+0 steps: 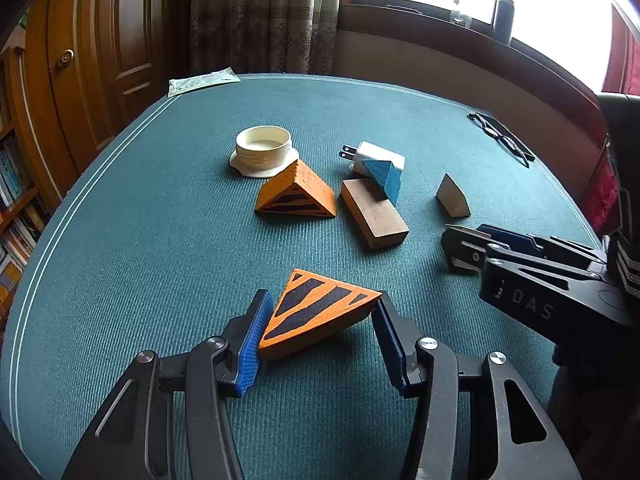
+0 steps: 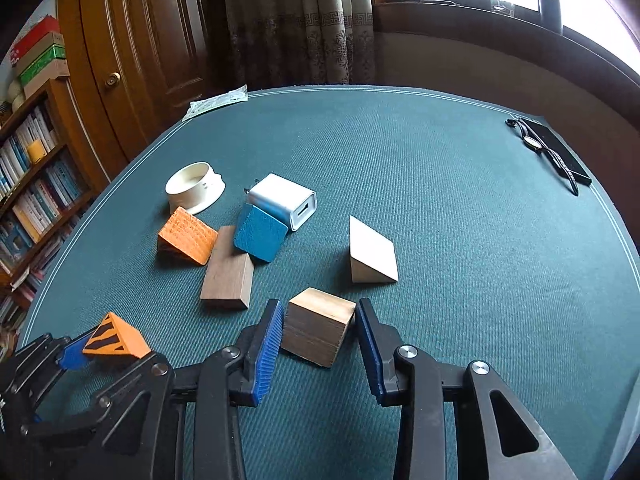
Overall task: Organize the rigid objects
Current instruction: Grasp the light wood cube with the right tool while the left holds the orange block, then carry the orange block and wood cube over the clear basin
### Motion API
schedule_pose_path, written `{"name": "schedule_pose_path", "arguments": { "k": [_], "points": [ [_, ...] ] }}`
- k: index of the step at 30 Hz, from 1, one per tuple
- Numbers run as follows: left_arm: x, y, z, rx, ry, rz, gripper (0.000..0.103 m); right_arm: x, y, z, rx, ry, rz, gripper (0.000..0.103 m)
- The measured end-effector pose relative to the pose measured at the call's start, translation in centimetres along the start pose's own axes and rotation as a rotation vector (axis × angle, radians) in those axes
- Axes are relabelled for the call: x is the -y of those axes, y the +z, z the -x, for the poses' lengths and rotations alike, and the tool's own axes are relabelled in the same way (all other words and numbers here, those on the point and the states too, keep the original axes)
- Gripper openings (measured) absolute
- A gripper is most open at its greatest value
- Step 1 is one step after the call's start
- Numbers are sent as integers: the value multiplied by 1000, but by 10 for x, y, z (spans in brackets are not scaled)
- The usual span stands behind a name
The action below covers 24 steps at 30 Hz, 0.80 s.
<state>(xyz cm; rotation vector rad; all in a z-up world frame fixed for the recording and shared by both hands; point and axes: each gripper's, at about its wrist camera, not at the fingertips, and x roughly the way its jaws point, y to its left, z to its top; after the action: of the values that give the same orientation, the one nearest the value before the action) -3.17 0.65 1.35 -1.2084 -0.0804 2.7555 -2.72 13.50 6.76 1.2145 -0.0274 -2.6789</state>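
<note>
Green felt table (image 2: pixel 440 160) carried the loose blocks. Left gripper (image 1: pixel 320 332) clamped the orange black-striped wedge (image 1: pixel 316 312) by its corners; likely to twist free. Right gripper (image 2: pixel 318 336) clamped the small brown wooden cube (image 2: pixel 318 330), tilted; might slip.

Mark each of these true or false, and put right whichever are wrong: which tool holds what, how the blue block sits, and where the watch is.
1. The left tool grips an orange striped wedge. True.
2. The right tool is closed on the white charger. False: a wooden cube sits between its fingers; the charger lies farther off.
3. The blue block leans on the long wooden block. True.
4. The watch lies inside the white dish. False: it rests near the far right edge of the table.
</note>
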Motion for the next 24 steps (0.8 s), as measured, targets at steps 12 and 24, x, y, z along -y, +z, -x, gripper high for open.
{"name": "schedule_pose_path", "arguments": {
  "k": [12,24],
  "points": [
    [12,-1,7,10,-7,-29,52,33,-37,47,14,5,-70,39],
    [36,0,19,21,-39,-61,52,64,-56,95,82,-10,-133,39]
  ]
}}
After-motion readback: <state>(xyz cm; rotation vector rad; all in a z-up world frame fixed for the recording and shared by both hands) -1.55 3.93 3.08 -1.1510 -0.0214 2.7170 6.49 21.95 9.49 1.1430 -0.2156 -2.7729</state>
